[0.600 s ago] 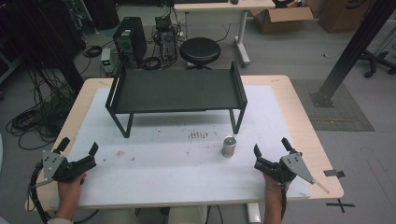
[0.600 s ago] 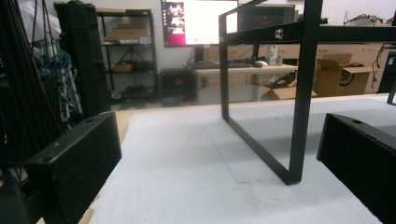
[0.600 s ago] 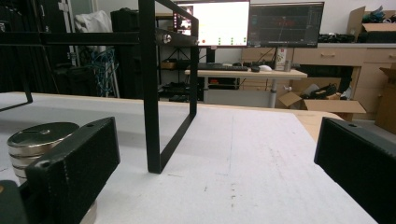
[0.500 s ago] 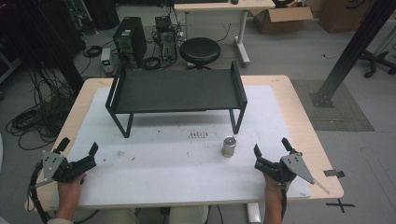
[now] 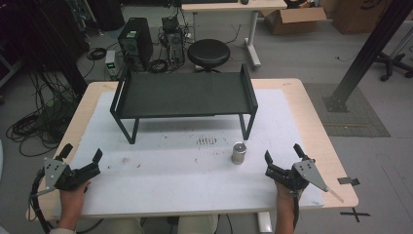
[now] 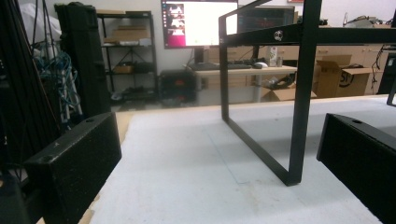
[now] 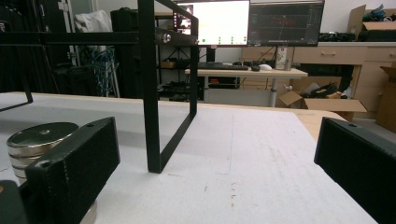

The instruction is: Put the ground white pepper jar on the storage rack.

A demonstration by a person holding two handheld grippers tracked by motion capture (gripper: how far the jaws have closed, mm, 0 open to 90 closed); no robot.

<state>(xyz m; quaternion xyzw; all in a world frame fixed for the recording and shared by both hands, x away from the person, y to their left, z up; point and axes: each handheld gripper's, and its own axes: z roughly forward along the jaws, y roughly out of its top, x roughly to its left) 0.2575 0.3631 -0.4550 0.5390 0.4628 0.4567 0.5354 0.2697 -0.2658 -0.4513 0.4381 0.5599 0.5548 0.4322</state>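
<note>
Both grippers, left gripper (image 5: 80, 163) and right gripper (image 5: 282, 161), rest with fingers spread, empty; a careless right sweep could topple the metal cylinder (image 5: 238, 153) at centre-right.

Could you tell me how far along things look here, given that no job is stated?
Nothing looks done yet. The metal cylinder stands alone on the white mat, in front of the black rack, whose shelf is bare. Nothing is in hand: the left tool and right tool both sit open near the table's front edge. Any handling of the cylinder is still to come.
</note>
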